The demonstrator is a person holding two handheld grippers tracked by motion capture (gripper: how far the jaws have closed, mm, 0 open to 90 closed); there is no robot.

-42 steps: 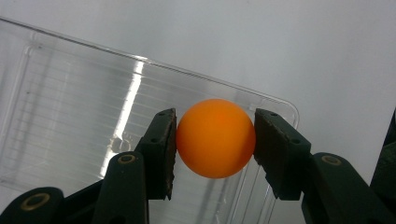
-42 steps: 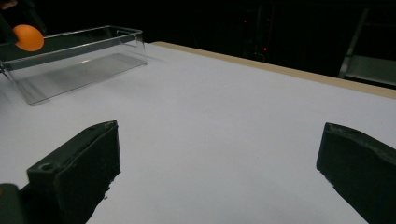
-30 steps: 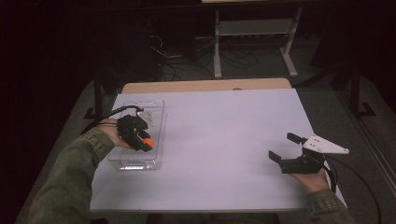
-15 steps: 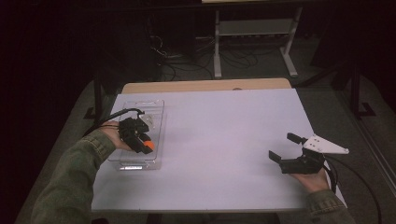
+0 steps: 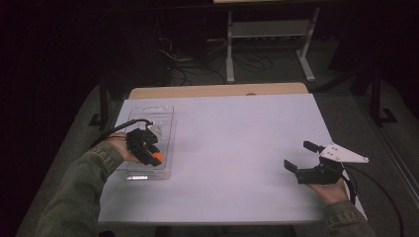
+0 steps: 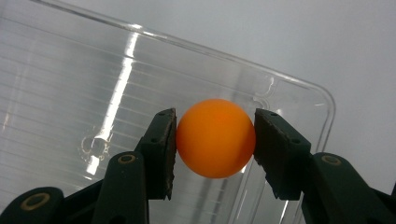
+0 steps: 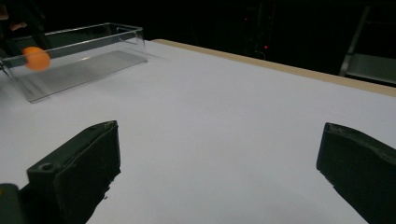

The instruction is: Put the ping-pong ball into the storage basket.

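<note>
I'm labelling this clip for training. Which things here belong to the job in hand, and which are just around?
In the job:
orange ball, clamped in the left gripper
clear plastic box, under the ball

Just around:
right gripper, open, resting on the white table
metal stand behind
floor cables

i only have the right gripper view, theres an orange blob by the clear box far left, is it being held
Observer: Yes. The left hand-held gripper is shut on the small orange ball, a pad on each side.
Operator: is it inside the box
Observer: It is held over the clear rectangular plastic container, near its front end; whether it touches the floor I cannot tell.
Operator: and my gripper
Observer: The right hand-held gripper is open, holding nothing, over the white table near its right edge.
</note>
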